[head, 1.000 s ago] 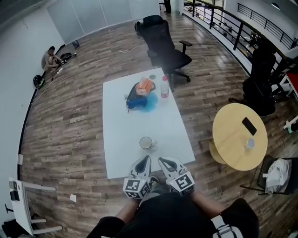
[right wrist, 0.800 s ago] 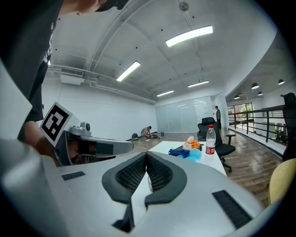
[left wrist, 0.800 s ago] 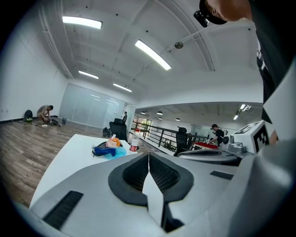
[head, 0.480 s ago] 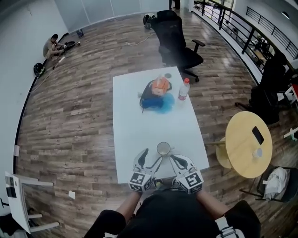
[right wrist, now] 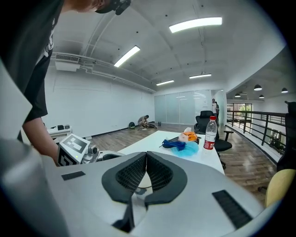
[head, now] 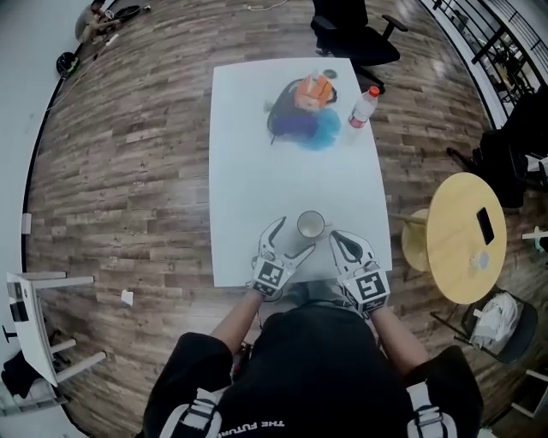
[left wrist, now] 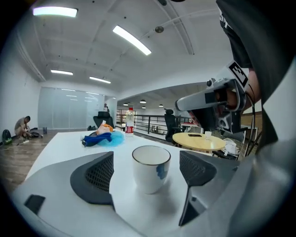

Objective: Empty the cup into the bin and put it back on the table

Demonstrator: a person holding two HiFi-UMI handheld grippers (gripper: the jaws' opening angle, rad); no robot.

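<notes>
A white cup (head: pixel 310 225) with a blue mark stands upright near the front edge of the white table (head: pixel 257 154). My left gripper (head: pixel 289 238) is open, its jaws having just been opening. The cup (left wrist: pixel 150 167) stands between its two pads (left wrist: pixel 95 178), with a gap on each side, and rests on the table. The inside of the cup is hidden in the left gripper view. My right gripper (head: pixel 341 242) is shut with nothing in it, just right of the cup. The right gripper view has the jaws (right wrist: pixel 145 173) pressed together over the table's front edge.
At the table's far end lie a blue and orange bundle (head: pixel 306 115) and a plastic bottle (head: pixel 363 106). A black office chair (head: pixel 351 26) stands behind the table. To the right are a round yellow table (head: pixel 467 235) and a white bag (head: pixel 492 318) on the floor.
Both grippers have moved forward over the table's front edge to the cup. The left jaws went from shut to open and now stand either side of the cup.
</notes>
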